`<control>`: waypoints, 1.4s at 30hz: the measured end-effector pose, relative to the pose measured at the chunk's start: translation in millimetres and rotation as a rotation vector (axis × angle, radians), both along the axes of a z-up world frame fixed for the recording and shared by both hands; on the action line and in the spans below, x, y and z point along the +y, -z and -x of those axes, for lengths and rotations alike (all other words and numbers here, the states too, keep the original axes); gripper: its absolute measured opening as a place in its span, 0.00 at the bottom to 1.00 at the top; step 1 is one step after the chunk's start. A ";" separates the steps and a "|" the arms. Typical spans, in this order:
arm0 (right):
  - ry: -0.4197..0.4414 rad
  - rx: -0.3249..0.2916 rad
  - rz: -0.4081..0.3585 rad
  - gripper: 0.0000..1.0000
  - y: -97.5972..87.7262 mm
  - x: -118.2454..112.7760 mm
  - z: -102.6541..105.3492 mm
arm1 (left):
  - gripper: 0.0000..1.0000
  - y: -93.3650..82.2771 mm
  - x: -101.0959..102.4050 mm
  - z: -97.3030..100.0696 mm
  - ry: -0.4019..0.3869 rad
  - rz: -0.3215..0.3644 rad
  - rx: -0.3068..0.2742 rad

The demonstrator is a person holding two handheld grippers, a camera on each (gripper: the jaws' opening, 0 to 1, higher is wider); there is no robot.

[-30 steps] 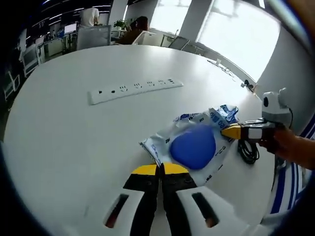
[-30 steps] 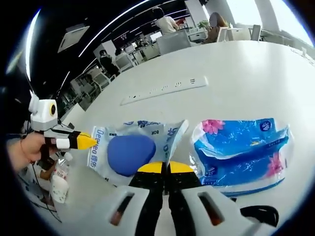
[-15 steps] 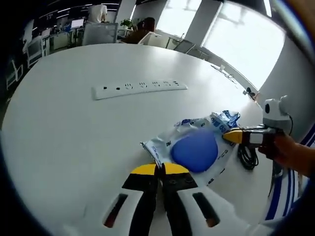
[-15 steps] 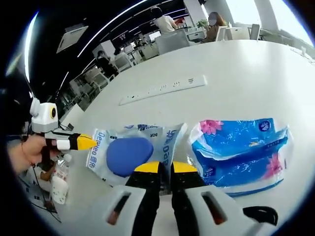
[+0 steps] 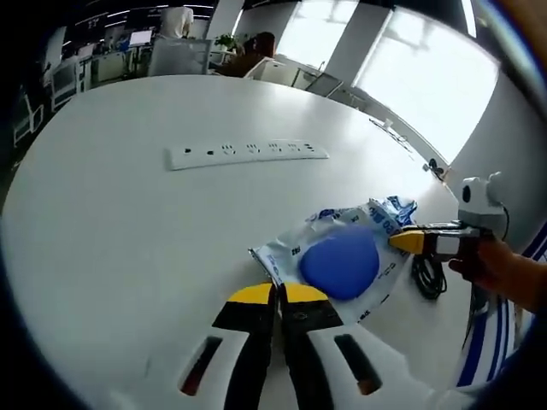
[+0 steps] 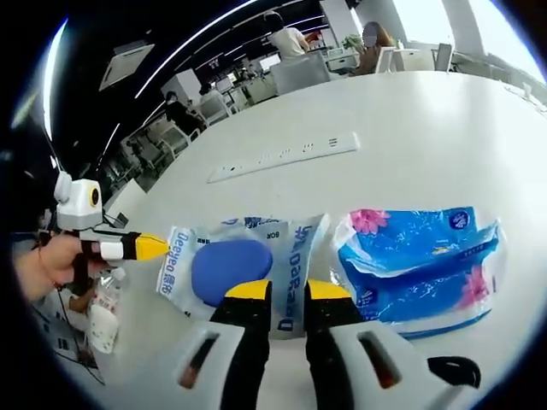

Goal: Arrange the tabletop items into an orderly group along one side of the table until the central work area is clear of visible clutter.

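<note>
A white wipes pack with a blue oval lid lies flat on the white table. My left gripper is shut, its yellow tips right at the pack's near corner. In the right gripper view the wipes pack sits ahead, and my right gripper is open with the pack's near edge between its jaws. A blue tissue pack lies just right of it. The left gripper reaches the pack's left edge. The right gripper meets the pack's far side.
A white power strip lies further out across the table, also the power strip. A black cable coils near the table edge. Bottles stand below the edge at left. Office chairs and people are far behind.
My right gripper's jaws have parted from shut to open around the wipes pack's edge. The left gripper stays shut; its view has shifted slightly.
</note>
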State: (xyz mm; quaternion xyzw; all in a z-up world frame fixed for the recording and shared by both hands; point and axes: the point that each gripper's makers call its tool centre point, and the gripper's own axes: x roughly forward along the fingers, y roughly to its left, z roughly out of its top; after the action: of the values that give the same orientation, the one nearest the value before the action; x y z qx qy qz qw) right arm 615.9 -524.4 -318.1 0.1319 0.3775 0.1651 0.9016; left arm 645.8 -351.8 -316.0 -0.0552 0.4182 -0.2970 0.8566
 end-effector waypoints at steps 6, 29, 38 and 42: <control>-0.002 -0.008 0.013 0.17 -2.7 1.3 -0.4 | 0.00 -0.3 -0.4 1.3 0.002 0.005 -0.002; -0.088 -0.027 0.183 0.32 -5.9 6.7 0.6 | 0.01 -4.8 1.2 5.9 0.003 0.043 -0.021; -0.159 -0.043 0.297 0.37 -6.5 9.8 1.9 | 0.01 -6.2 6.0 8.7 -0.002 0.058 -0.025; -0.152 -0.049 0.291 0.37 -10.3 9.0 0.7 | 0.01 -6.2 7.9 10.4 -0.006 0.062 -0.024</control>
State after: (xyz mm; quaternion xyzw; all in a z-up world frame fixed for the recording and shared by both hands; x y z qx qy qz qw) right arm 615.2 -515.4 -307.8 -0.0330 0.3843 0.1796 0.9050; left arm 635.5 -343.9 -309.9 -0.0795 0.3981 -0.3082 0.8603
